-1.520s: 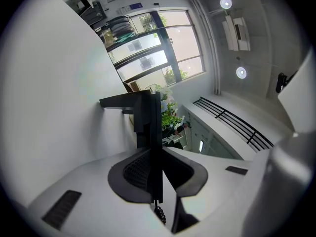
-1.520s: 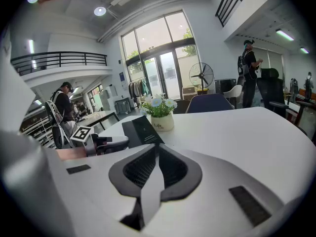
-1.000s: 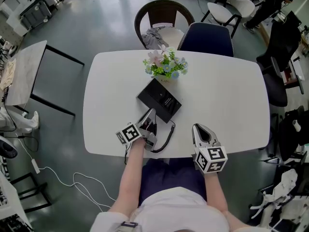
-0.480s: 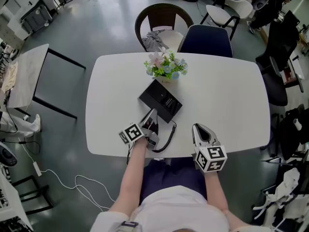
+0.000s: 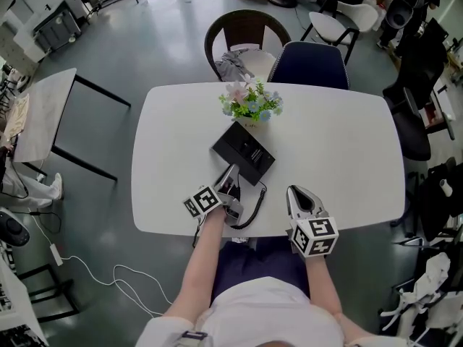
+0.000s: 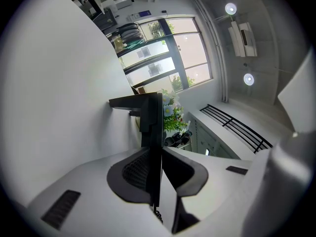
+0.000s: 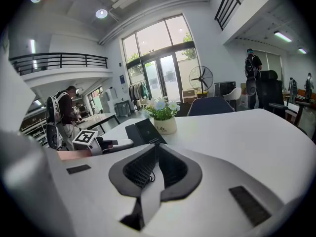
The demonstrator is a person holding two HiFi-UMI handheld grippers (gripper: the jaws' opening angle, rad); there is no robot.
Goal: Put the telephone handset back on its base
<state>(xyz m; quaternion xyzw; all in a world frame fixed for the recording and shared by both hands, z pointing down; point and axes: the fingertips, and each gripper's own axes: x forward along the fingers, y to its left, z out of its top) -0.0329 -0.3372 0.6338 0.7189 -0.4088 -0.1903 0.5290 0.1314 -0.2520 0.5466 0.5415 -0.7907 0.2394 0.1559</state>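
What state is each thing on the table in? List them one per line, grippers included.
left gripper: shut on the handset.
handset: off its base, clamped edge-on in the left gripper.
telephone base: flat on the table, without its handset.
cord: coiled, lying slack near the table's front edge.
right gripper: shut, holding nothing.
flower pot: upright, just beyond the base.
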